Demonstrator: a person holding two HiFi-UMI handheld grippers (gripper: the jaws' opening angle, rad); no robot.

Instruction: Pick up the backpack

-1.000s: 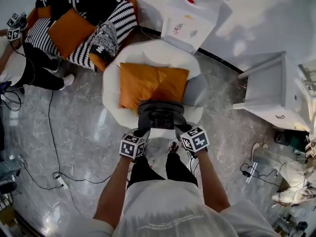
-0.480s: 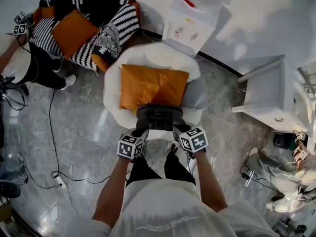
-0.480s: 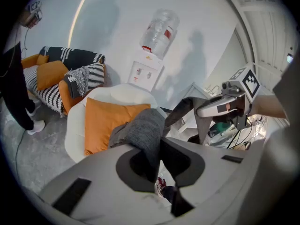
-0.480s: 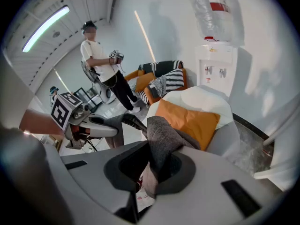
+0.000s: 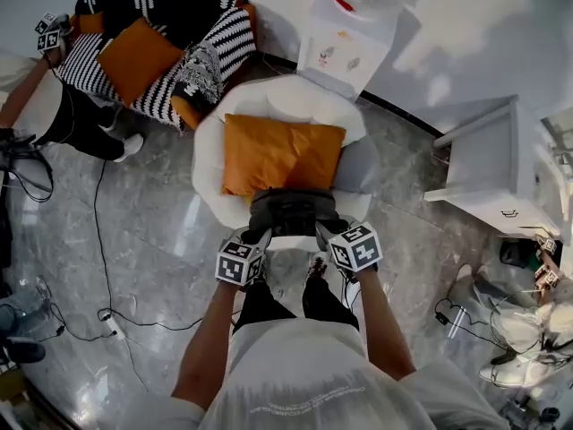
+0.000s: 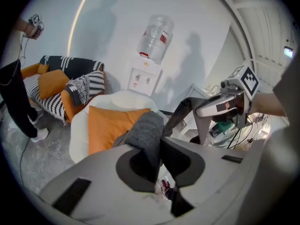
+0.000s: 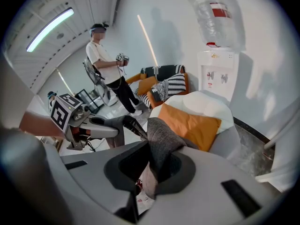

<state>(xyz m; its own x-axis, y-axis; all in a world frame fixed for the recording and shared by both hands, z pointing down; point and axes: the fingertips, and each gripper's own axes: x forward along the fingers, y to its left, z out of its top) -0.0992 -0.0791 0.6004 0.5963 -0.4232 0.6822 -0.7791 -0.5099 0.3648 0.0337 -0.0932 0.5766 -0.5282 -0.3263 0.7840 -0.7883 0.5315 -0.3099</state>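
At ten o'clock of the head view, striped sofa (image 5: 152,25). Next, left claw (image 5: 257,237) at seven o'clock of the backpack (image 5: 291,211), clamped tight on a grey strap (image 6: 145,132). Backpack itself at the six o'clock edge of the white chair (image 5: 269,106), just beside the orange cushion (image 5: 277,155) at its twelve. Then right claw (image 5: 324,233) at five o'clock of the backpack, pinched on the other strap (image 7: 161,144). Last, dispenser (image 5: 345,34) at one o'clock.
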